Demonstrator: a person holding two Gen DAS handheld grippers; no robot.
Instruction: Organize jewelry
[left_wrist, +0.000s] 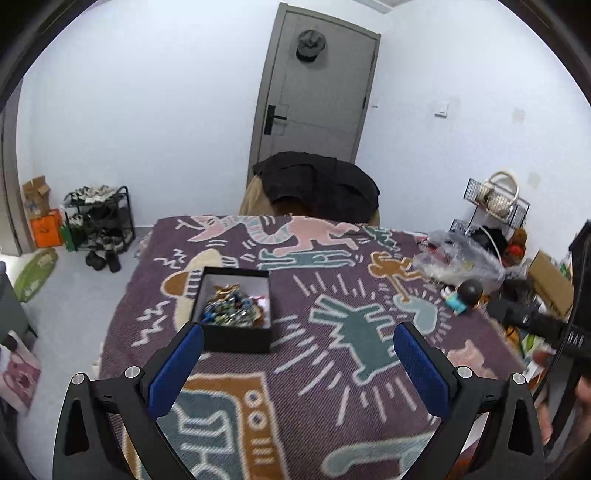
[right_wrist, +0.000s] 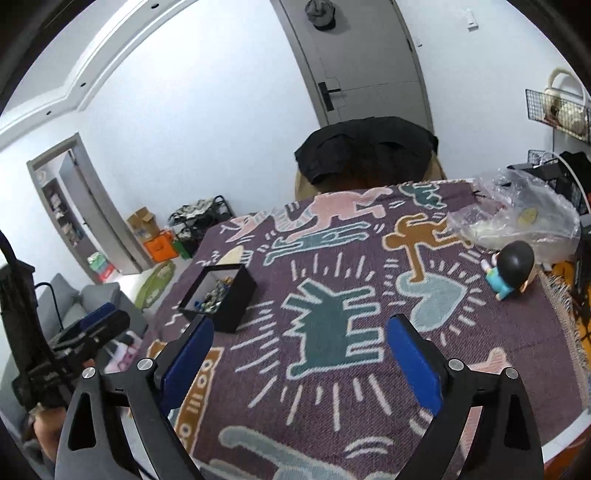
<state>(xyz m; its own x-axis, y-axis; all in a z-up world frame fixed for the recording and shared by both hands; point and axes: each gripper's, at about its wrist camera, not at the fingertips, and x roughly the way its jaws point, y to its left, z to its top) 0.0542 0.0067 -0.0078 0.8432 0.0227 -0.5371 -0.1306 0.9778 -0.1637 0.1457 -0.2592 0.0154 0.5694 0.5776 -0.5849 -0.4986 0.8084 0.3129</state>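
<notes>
On the blanket (left_wrist: 332, 295), a black box (left_wrist: 236, 334) holds tangled, colourful jewelry (left_wrist: 231, 306).

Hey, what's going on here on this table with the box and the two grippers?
A person holds a gripper in each hand over a table covered with a patterned purple cloth. The left gripper and the right gripper both have their jaws wide apart and hold nothing. An open black box full of tangled jewelry sits on the cloth, just ahead of the left gripper. Nothing has been taken out yet. A small figurine and a plastic bag lie to the right.
</notes>
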